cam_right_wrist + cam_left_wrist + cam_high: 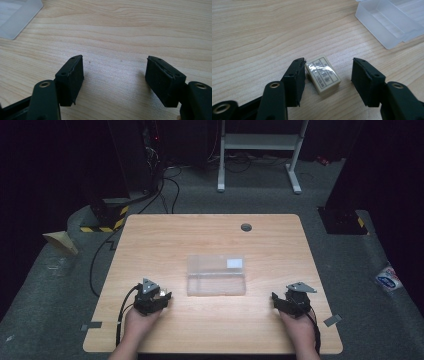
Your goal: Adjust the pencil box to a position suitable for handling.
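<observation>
A small cream block (323,75) with dark printed characters and a glossy wrap lies flat on the wooden table (165,235). My left gripper (329,64) straddles it. The left pad (297,77) sits right at the block's corner, while the right pad (364,80) stands a clear gap away, so nothing is gripped. From above, the left gripper (167,296) rests near the table's front left. The right gripper (278,301) is at the front right. Its jaws (115,65) are wide open over bare wood with nothing between them.
A clear plastic box (216,275) with its lid open lies at the table's middle, between the two hands, and shows as the box (387,22) and the box's corner (17,17). A grey cable grommet (246,227) sits near the far edge. Grey tape pieces (91,325) mark the front corners.
</observation>
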The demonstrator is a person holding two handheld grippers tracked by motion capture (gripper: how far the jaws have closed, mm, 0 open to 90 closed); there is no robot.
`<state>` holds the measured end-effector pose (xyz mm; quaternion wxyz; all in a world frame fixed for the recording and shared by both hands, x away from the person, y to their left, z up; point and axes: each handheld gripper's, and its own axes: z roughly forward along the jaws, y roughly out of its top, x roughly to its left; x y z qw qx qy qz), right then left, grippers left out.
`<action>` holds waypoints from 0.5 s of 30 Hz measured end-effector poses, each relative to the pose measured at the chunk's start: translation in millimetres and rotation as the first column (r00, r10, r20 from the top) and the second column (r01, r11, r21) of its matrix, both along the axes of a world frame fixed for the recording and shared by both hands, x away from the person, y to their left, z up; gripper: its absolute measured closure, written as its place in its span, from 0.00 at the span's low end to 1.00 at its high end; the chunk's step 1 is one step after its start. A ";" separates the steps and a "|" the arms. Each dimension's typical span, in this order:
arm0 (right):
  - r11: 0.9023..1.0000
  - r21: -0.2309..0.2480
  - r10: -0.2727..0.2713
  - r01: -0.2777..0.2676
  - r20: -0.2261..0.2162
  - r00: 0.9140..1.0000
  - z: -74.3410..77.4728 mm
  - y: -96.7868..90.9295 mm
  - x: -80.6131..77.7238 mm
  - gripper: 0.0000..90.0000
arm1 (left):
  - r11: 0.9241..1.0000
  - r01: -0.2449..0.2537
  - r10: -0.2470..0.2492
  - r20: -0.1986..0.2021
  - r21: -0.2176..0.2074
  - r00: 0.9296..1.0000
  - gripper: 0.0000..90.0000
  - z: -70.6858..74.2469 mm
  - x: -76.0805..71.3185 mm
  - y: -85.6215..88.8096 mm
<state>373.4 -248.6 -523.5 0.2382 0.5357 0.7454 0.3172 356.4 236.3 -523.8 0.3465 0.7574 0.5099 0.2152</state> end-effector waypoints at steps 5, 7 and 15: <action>1.000 0.003 -0.008 0.008 0.001 1.000 0.0 -0.1 -0.2 0.36 | 1.000 0.007 -0.007 0.003 -0.012 1.000 0.57 -0.4 1.9 2.1; 1.000 0.003 -0.008 0.008 0.001 1.000 0.1 -0.2 -0.2 0.36 | 1.000 0.009 -0.009 0.004 -0.017 1.000 0.59 -0.5 2.3 2.5; 1.000 0.004 -0.010 0.010 0.000 1.000 0.2 -0.1 -0.3 0.37 | 1.000 0.019 -0.018 0.023 -0.009 1.000 0.71 1.0 0.2 2.3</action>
